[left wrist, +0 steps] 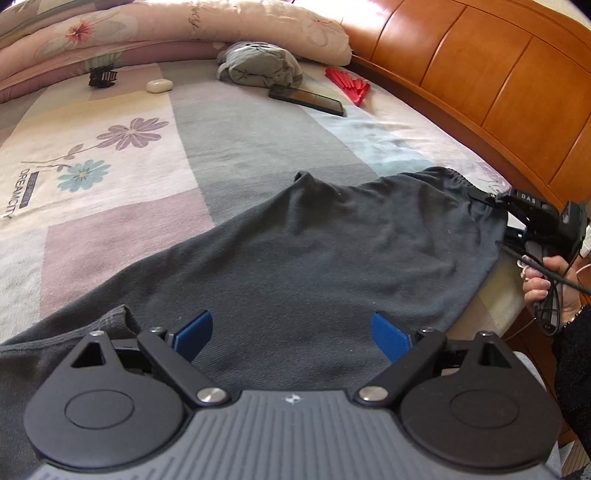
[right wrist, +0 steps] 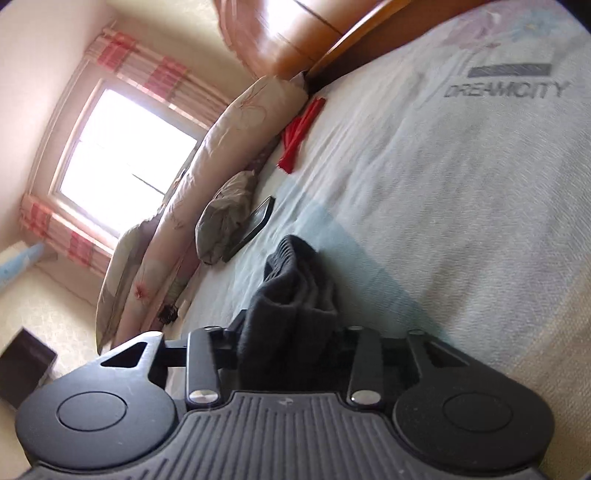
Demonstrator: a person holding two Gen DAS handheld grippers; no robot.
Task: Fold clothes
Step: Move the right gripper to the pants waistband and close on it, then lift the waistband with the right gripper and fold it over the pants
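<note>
A dark grey garment (left wrist: 314, 251) is lying spread across the patterned bedspread (left wrist: 122, 192), reaching from the near left corner of the left wrist view up to its gathered waistband at the right. The left gripper (left wrist: 291, 336) is hovering low over the near part of the cloth with its blue fingers (left wrist: 194, 334) standing wide apart and nothing caught between them. The right gripper (right wrist: 286, 332) is closing on the waistband end: in its own view a bunched fold of the garment (right wrist: 295, 280) is filling the gap between its jaws, and from the left wrist view its tip is biting the cloth edge beside the wooden bed frame (left wrist: 480, 85), with a person's hand (left wrist: 546, 288) wrapping the handle and a black cable trailing over it. Farther up the bed, well apart from the garment, a crumpled grey-green bundle of fabric (left wrist: 258, 64) is sitting against the rolled floral quilt (left wrist: 177, 29), a dark phone (left wrist: 308, 100) is lying just beside it, and a red folded fan (left wrist: 349, 85) is resting next to the phone. To the left, a small white case (left wrist: 159, 86) and a black hair clip (left wrist: 102, 76) are lying near each other. A bright window with checked curtains (right wrist: 125, 147) is showing behind the quilt in the right wrist view.
</note>
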